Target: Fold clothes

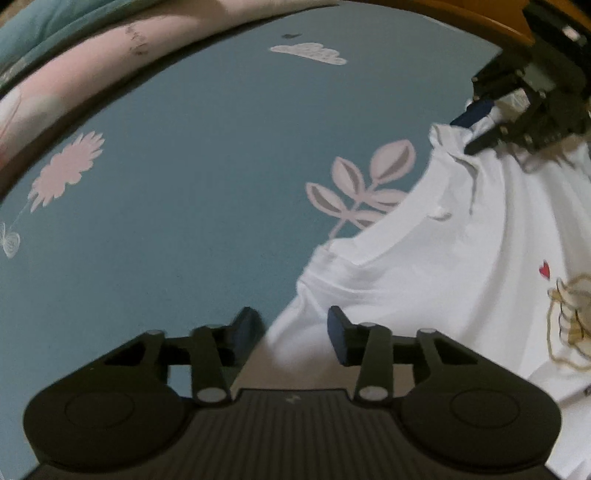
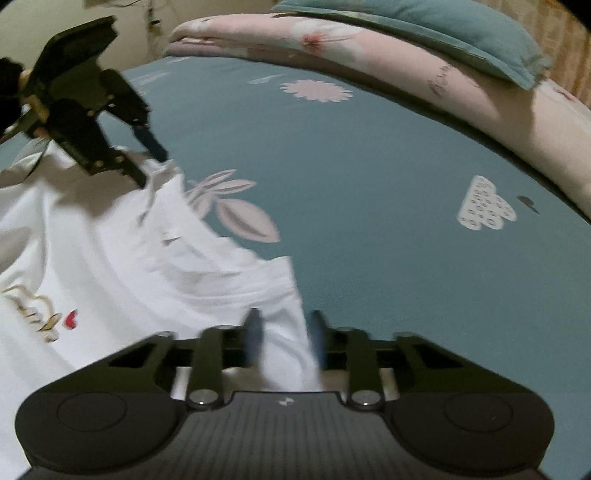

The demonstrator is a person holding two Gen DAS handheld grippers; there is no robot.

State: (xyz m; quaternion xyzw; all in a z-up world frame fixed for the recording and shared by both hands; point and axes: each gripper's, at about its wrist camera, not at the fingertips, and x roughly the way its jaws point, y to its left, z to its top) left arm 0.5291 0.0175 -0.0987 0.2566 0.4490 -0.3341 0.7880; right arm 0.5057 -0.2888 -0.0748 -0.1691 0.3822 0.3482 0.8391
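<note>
Over on the teal bedsheet (image 1: 166,221) with the pink leaf and flower prints, the white T-shirt (image 1: 461,258) lies spread out, cartoon print and a little red heart facing up. I've got both grippers on the same edge of it, so I'd call this the grab for the 1st fold.

Right gripper (image 2: 284,339): its own camera is a bit blurry, but the 2 fingers sit close together with a bunch of white cloth running up between them. Looks clenched on the shirt's corner to me. The left camera backs that up, showing fabric gathered at its tips.

Left gripper (image 1: 291,332): jaws are narrow but there's a visible gap, and the shirt's edge lies in that gap. I honestly can't tell from its own view if the pads are pressing. The right camera shows the fabric puckering up at its tips, so my guess is it has a pinch.

A pink quilt (image 2: 369,48) and a teal pillow (image 2: 424,29) lie along the far side of the bed.

Next move, as I see it: confirm both pinches, lift evenly, and carry that edge across the print without letting either corner slip.
</note>
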